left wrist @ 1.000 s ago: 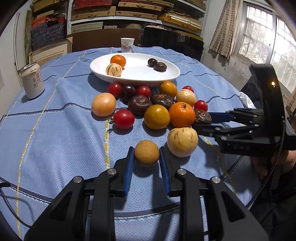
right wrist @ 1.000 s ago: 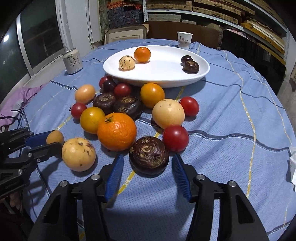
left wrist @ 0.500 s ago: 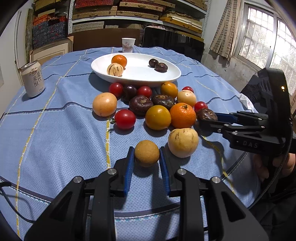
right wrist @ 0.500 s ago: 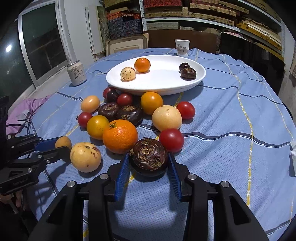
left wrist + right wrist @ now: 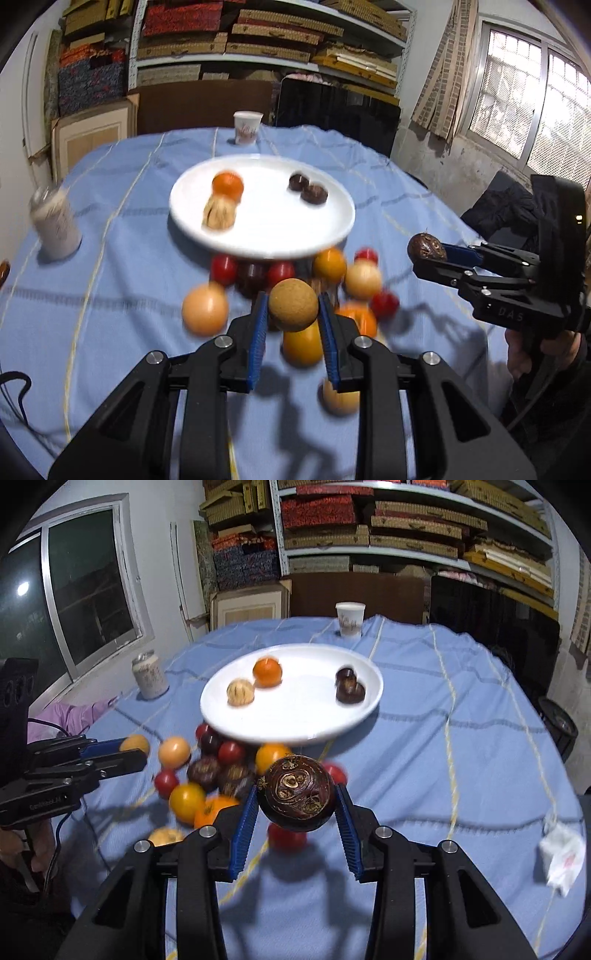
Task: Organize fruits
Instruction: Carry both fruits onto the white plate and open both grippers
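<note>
My left gripper (image 5: 292,314) is shut on a round tan-brown fruit (image 5: 292,304) and holds it above the table; it also shows in the right wrist view (image 5: 135,744). My right gripper (image 5: 295,805) is shut on a dark purple-brown fruit (image 5: 297,794), lifted off the cloth; it also shows in the left wrist view (image 5: 424,248). A white plate (image 5: 266,242) holds an orange (image 5: 228,185), a striped pale fruit (image 5: 219,218) and two dark fruits (image 5: 314,193). Several red, yellow, orange and dark fruits (image 5: 332,266) lie in front of the plate.
A drink can (image 5: 55,227) stands at the left of the blue tablecloth (image 5: 122,258). A paper cup (image 5: 247,127) stands behind the plate. A crumpled white wrapper (image 5: 563,851) lies at the right. Shelves with boxes fill the back wall.
Both grippers have lifted off the table with their fruits and tilted up toward the plate. The right gripper closed on the dark fruit before lifting. The view is motion-blurred.
</note>
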